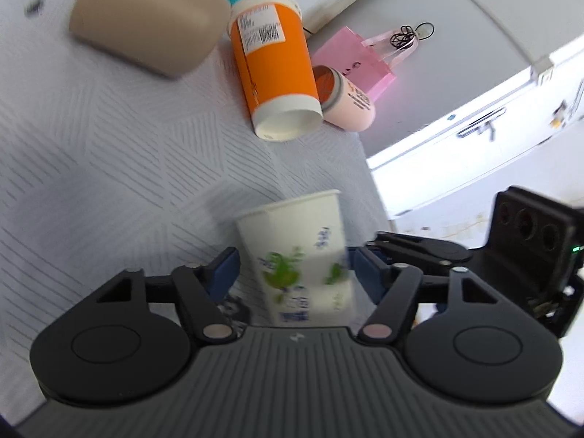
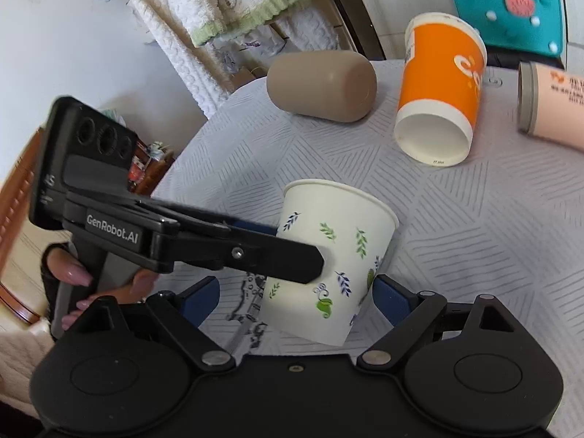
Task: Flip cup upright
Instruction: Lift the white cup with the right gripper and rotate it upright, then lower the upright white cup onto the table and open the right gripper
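A white paper cup with green and blue leaf prints [image 1: 303, 255] stands between the blue pads of my left gripper [image 1: 292, 270], rim up and tilted a little. In the right wrist view the same cup [image 2: 339, 255] is near upright, and the left gripper's black finger [image 2: 270, 255] lies against its left side. My right gripper [image 2: 295, 299] is open with its blue pads on either side of the cup's lower part, and only the right pad seems to touch it. The left pads sit near the cup walls; contact is unclear.
An orange paper cup [image 2: 438, 102] lies on its side on the patterned tablecloth [image 2: 492, 237], with a tan cup [image 2: 321, 84] and a pink cup [image 2: 554, 106] also lying down. A teal felt bag [image 2: 507, 11] and a pink gift bag [image 1: 357, 58] sit behind. The table edge is at left.
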